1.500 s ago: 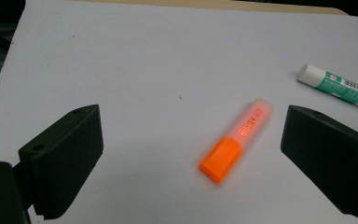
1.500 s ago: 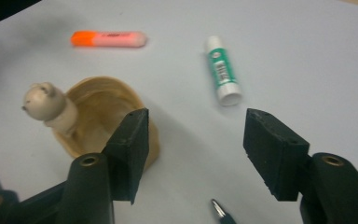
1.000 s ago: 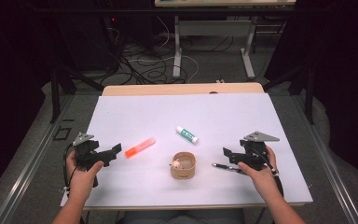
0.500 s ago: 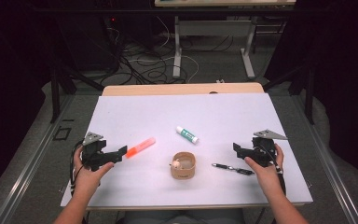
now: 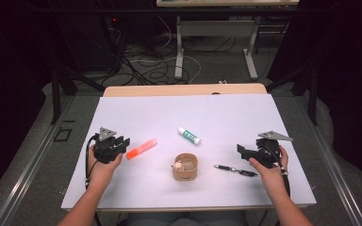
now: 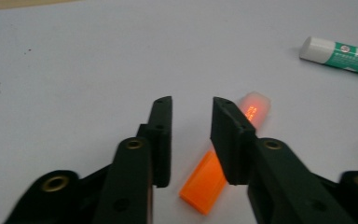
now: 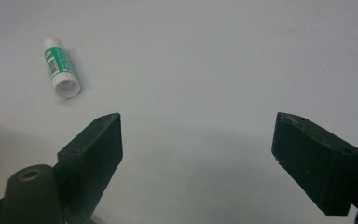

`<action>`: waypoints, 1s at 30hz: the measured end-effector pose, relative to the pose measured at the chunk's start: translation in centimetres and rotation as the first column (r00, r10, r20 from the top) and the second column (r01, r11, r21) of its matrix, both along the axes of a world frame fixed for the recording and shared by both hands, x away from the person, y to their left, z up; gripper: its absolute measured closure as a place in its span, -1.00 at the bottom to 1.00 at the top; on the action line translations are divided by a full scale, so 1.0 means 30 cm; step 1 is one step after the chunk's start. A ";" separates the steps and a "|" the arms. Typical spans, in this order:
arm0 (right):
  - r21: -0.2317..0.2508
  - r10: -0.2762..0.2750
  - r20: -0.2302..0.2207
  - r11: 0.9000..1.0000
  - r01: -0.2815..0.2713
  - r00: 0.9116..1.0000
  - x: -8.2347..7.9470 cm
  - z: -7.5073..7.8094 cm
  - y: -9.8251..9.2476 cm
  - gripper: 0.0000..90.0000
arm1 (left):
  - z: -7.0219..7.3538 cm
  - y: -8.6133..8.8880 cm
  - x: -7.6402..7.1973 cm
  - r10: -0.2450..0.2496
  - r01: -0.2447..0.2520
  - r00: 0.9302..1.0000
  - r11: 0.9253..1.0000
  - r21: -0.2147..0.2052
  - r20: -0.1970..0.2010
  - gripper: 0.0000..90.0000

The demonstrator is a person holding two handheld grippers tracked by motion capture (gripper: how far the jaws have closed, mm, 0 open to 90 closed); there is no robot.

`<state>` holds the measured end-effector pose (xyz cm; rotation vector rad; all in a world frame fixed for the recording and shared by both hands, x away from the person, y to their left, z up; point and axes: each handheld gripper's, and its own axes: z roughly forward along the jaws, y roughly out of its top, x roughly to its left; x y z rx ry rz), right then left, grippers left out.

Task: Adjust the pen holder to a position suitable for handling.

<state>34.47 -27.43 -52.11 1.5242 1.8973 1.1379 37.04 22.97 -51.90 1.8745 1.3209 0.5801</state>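
An orange highlighter (image 5: 141,148) lies slanted on the white table sheet (image 5: 217,113). My left gripper (image 5: 122,141) sits just left of it. In the left gripper view the jaws (image 6: 191,105) have just been closing and stand a narrow gap apart. The highlighter (image 6: 205,186) lies on the table beneath the right-hand jaw, and neither pad presses on it. My right gripper (image 5: 241,149) rests at the right of the sheet. Its jaws (image 7: 198,126) are wide open over bare table. A black pen (image 5: 235,170) lies just left of it.
A green-and-white glue stick (image 5: 189,135) lies near the middle of the sheet, also visible to the left gripper (image 6: 340,50) and the right gripper (image 7: 61,67). A tan ring-shaped holder (image 5: 185,167) stands at the front centre. Desk legs and cables lie on the floor beyond the table.
My left gripper has moved right, up to the highlighter, and its jaws have narrowed from wide open. The right gripper has stayed about where it was.
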 end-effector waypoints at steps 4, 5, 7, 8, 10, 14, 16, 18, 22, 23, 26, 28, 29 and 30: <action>-0.003 0.012 -0.009 1.000 -0.012 1.000 -0.001 -0.002 0.000 -0.63 | -0.029 0.012 0.037 -0.004 0.007 0.996 0.999 0.032 -0.086 0.98; -0.008 0.017 0.000 1.000 -0.017 1.000 0.002 -0.004 -0.001 -0.63 | -0.039 0.013 0.046 -0.010 0.013 0.994 0.999 0.030 -0.107 0.99; -0.002 0.016 -0.008 1.000 -0.016 1.000 0.004 -0.006 0.001 -0.63 | -0.058 0.014 0.058 -0.022 0.029 0.990 0.999 0.045 -0.138 1.00; -0.003 0.021 -0.010 1.000 -0.021 1.000 0.005 -0.008 0.001 -0.63 | -0.058 0.014 0.058 -0.022 0.029 0.990 0.999 0.045 -0.138 1.00; 0.000 0.029 -0.018 1.000 -0.029 0.999 0.007 -0.012 0.002 -0.63 | -0.081 0.011 0.072 -0.036 0.049 0.983 0.996 0.069 -0.178 1.00; 0.008 0.037 -0.032 0.999 -0.037 0.999 0.008 -0.015 0.005 -0.63 | -0.108 -0.003 0.076 -0.062 0.084 0.973 0.992 0.092 -0.222 0.99; 0.005 0.037 -0.028 0.999 -0.037 0.999 0.009 -0.017 0.006 -0.63 | -0.107 -0.005 0.074 -0.058 0.081 0.973 0.992 0.095 -0.222 1.00; 0.008 0.040 -0.032 0.999 -0.040 0.999 0.008 -0.016 0.007 -0.63 | -0.106 -0.003 0.073 -0.066 0.088 0.971 0.993 0.085 -0.228 0.99; 0.012 0.044 -0.031 0.999 -0.043 0.999 0.006 -0.014 0.010 -0.62 | -0.100 -0.009 0.056 -0.089 0.106 0.959 0.993 0.049 -0.269 0.99; 0.009 0.046 -0.029 0.999 -0.045 0.999 0.006 -0.014 0.009 -0.63 | -0.100 -0.009 0.056 -0.089 0.106 0.959 0.993 0.049 -0.269 0.99; 0.011 0.047 -0.030 0.999 -0.047 0.998 0.005 -0.014 0.011 -0.63 | -0.094 -0.019 0.044 -0.101 0.119 0.951 0.992 0.047 -0.291 0.97; 0.011 0.050 -0.030 0.999 -0.049 0.998 0.006 -0.014 0.013 -0.63 | -0.092 -0.027 0.037 -0.106 0.123 0.947 0.992 0.039 -0.302 0.97; 0.011 0.050 -0.030 0.999 -0.049 0.998 0.006 -0.014 0.013 -0.63 | -0.092 -0.031 0.034 -0.109 0.127 0.945 0.991 0.039 -0.307 0.97; 0.008 0.050 -0.027 0.999 -0.050 0.998 0.007 -0.015 0.015 -0.63 | -0.091 -0.039 0.027 -0.110 0.131 0.946 0.990 0.047 -0.304 0.96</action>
